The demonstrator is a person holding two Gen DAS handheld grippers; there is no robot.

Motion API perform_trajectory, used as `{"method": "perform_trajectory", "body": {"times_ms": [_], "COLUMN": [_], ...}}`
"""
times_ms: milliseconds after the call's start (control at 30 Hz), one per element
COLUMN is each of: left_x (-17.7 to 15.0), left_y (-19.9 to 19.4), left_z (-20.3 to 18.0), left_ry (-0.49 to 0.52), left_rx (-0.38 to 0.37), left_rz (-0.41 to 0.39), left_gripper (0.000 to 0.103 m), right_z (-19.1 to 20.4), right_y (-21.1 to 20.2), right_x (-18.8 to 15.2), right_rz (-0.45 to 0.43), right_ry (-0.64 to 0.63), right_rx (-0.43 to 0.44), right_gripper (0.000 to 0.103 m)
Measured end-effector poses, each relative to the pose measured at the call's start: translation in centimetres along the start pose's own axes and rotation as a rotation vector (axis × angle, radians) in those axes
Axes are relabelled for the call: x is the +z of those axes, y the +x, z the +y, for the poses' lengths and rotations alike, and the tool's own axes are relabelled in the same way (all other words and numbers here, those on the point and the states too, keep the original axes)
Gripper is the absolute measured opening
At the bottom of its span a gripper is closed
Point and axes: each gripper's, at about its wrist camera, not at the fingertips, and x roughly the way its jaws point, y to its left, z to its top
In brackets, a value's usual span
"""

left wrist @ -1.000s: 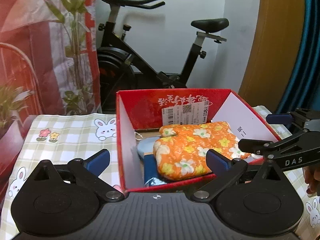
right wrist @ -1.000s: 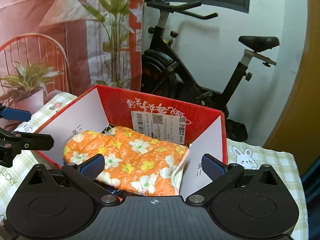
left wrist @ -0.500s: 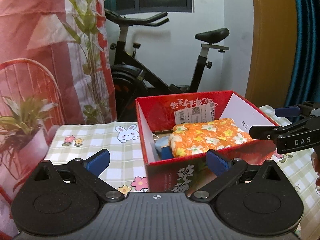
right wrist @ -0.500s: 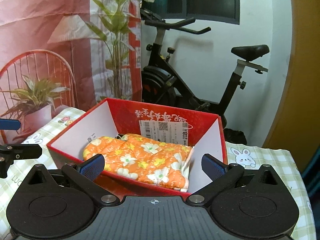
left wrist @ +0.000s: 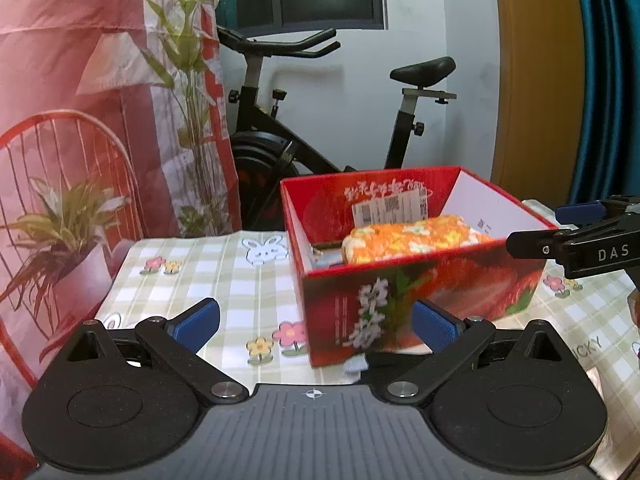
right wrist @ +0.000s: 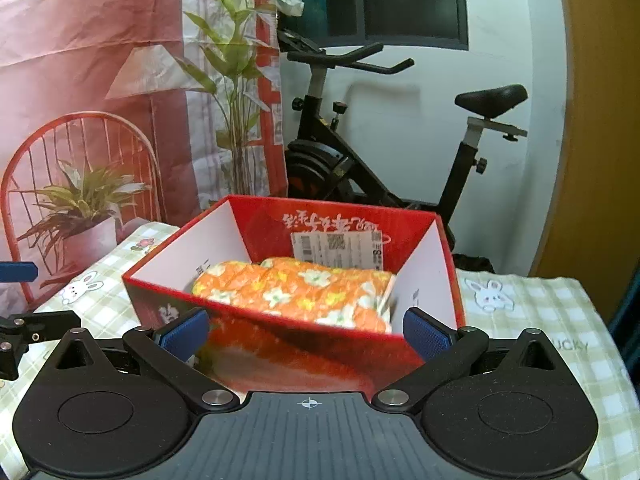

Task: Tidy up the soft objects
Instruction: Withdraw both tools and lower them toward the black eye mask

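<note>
An orange floral padded cloth (left wrist: pixel 416 238) lies folded inside a red cardboard box (left wrist: pixel 420 296) on the checked tablecloth; it also shows in the right wrist view (right wrist: pixel 296 294), in the box (right wrist: pixel 304 350). A blue item (left wrist: pixel 326 261) lies beside the cloth in the box. My left gripper (left wrist: pixel 316 322) is open and empty, in front of the box's near left corner. My right gripper (right wrist: pixel 304 334) is open and empty, just in front of the box; it also shows in the left wrist view (left wrist: pixel 576 236), at the box's right.
The checked tablecloth with rabbits and flowers (left wrist: pixel 208 276) covers the table. An exercise bike (left wrist: pixel 320 136) stands behind the table. A printed backdrop with a chair and plants (left wrist: pixel 100 140) hangs at the left. A white scrap (left wrist: pixel 355 365) lies by the box's front.
Both grippers have drawn back and lowered from above the box to in front of it. The cloth stays in the box. Both grippers stay open.
</note>
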Motion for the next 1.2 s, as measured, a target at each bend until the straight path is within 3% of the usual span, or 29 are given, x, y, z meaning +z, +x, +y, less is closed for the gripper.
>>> {"method": "perform_trajectory", "body": {"times_ms": [367, 700, 1067, 1200], "left_x": [-3.4, -6.9, -6.6, -6.7], "left_y": [-1.5, -1.8, 0.3, 2.5], "left_z": [0.5, -0.6, 0.4, 0.9], "left_ry": [-0.051, -0.061, -0.138, -0.183], "left_rx": [-0.025, -0.059, -0.129, -0.159], "left_rz": [0.053, 0.122, 0.145, 0.179], "left_gripper": [0.103, 0.103, 0.100, 0.093], "right_z": [1.1, 2.1, 1.3, 0.7], "right_y": [-2.3, -3.2, -1.9, -0.9], "right_x": [-4.4, -8.3, -10.1, -10.8], "right_rz": [0.000, 0.069, 0.127, 0.149], "right_ry": [0.008, -0.026, 0.021, 0.046], "right_rx": [-0.001, 0.008, 0.019, 0.021], "right_gripper": [0.103, 0.103, 0.098, 0.095]}}
